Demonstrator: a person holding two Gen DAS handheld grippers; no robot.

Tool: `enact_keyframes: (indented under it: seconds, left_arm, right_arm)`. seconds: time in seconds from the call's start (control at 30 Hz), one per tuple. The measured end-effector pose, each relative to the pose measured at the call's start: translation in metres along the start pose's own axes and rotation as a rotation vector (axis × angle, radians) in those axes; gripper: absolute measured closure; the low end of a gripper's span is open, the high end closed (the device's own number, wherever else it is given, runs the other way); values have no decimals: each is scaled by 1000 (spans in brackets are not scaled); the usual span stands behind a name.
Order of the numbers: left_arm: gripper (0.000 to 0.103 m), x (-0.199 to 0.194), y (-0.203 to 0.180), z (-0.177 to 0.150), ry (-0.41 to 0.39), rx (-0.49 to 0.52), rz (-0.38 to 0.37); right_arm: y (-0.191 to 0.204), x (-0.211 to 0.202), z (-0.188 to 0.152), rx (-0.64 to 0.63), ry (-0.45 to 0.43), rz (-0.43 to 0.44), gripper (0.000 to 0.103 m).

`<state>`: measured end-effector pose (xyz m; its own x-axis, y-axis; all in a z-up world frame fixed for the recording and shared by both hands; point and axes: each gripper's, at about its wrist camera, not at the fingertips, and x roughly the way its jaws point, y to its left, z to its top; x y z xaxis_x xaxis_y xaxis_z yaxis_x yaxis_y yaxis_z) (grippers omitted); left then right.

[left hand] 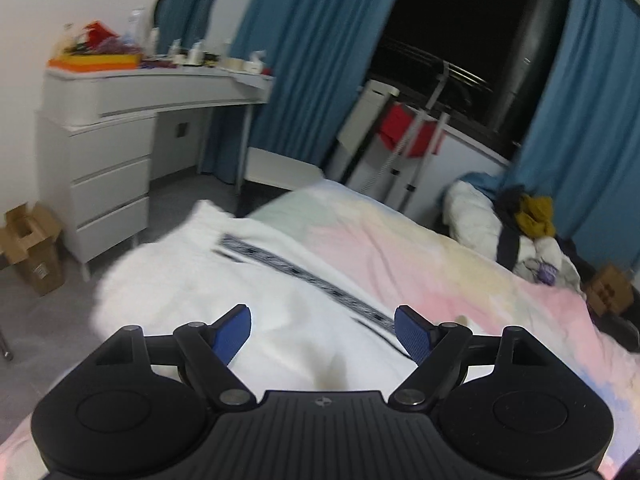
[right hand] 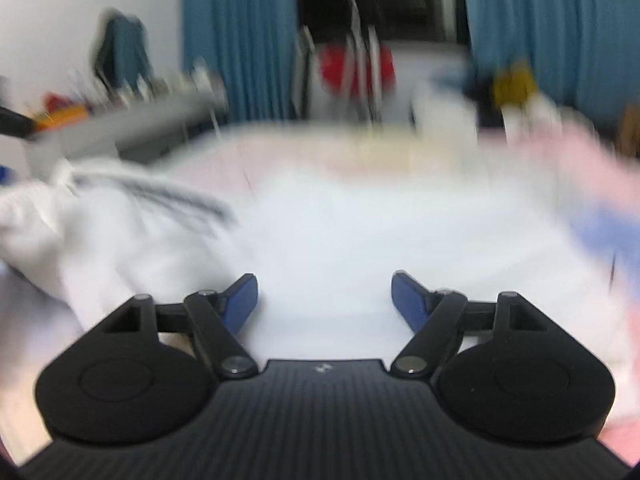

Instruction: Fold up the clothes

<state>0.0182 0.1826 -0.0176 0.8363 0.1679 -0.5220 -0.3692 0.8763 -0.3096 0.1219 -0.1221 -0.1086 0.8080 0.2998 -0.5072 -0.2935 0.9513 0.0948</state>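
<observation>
The left claw (left hand: 322,330) is held with its blue pads spread apart, and nothing is gripped between them. It is poised just above a white garment (left hand: 240,280) that is spread over the near part of the bed (left hand: 460,248). The right claw (right hand: 324,300) is likewise parted and empty, above the same white cloth.

The garment is seen lying loose, with a dark patterned stripe (left hand: 304,276) running diagonally across it and one part bunched toward the bed's left edge. No neat fold can be made out, so the folding is judged to be at an early stage: edges are yet to be gripped, brought over and flattened.

In the left view a pile of other clothes (left hand: 516,224) is shown sharply at the bed's far right corner, and a white desk (left hand: 120,92) beyond the left edge. In the right view everything is heavily blurred.
</observation>
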Motion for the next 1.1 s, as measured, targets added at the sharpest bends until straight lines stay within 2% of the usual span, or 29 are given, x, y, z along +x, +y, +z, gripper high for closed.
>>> enact_keyframes:
  seconds: [0.03,0.1,0.23,0.4,0.47,0.57,0.67,0.77,0.93,1.03,1.1]
  left_arm:
    - [21,-3,9,1,-8,-7,17]
    - [19,-5,29,4,3,-88,45]
    - [19,-1,59,5,41,-262,20]
    - [19,-4,79,5,45,-316,87]
    - [19,-2,88,5,66,-368,90]
    - [19,6,110,0,128,-494,96]
    - [19,11,136,-7,153,-615,102]
    - [19,17,159,-21,176,-750,71]
    - [19,44,181,-36,201,-915,-65]
    - [21,56,185,-33,186,-902,-71]
    - [30,61,185,-29,161,-865,-52]
  right_arm:
    - [-1,1,-2,-8,0,4,28]
    - [-1,-3,-2,-18,0,1,28]
    - [-2,-8,-5,-1,4,6,28]
    - [-5,-18,-4,20,0,-10,28]
    - [-7,-18,-4,37,-1,-20,28]
    - [-12,-20,-3,64,-13,-35,28]
    - [-18,-22,-3,97,-22,-56,28]
    - [-22,-19,-3,105,-16,-68,28]
    - [-13,-12,-6,53,-13,-88,25]
    - [-8,-10,-6,27,-18,-82,25]
    - [-3,-9,-6,8,-20,-65,25]
